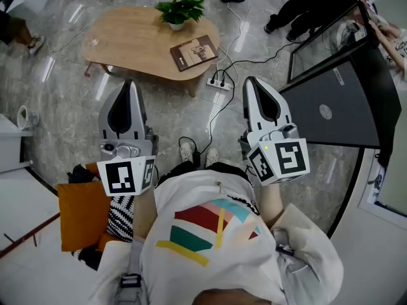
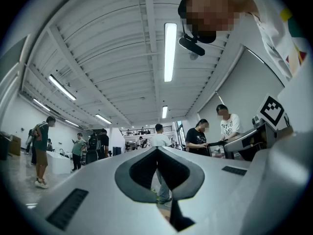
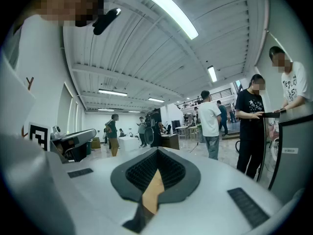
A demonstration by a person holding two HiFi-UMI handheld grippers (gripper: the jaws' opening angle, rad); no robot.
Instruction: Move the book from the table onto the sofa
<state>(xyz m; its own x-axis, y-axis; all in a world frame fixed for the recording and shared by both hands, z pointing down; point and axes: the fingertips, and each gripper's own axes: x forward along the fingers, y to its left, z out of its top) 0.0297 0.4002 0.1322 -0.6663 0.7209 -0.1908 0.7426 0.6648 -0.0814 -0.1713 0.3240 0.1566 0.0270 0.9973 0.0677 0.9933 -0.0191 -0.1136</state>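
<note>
The brown book (image 1: 194, 52) lies flat on the right end of the low wooden table (image 1: 133, 43), beside a potted plant (image 1: 181, 8). Both grippers are held out in front of the person's chest, well short of the table and apart from the book. My left gripper (image 1: 131, 85) is shut with nothing in it; in the left gripper view its jaws (image 2: 157, 151) meet at a point against the ceiling. My right gripper (image 1: 249, 81) is also shut and empty, and its closed jaws (image 3: 157, 151) look level across the room. Neither gripper view shows the book.
A white power strip (image 1: 221, 81) with cables lies on the marble floor just before the table. A dark slanted panel (image 1: 331, 100) stands at the right. An orange cushion (image 1: 82, 215) and a striped pillow (image 1: 119, 218) are at the lower left. Several people stand around the room.
</note>
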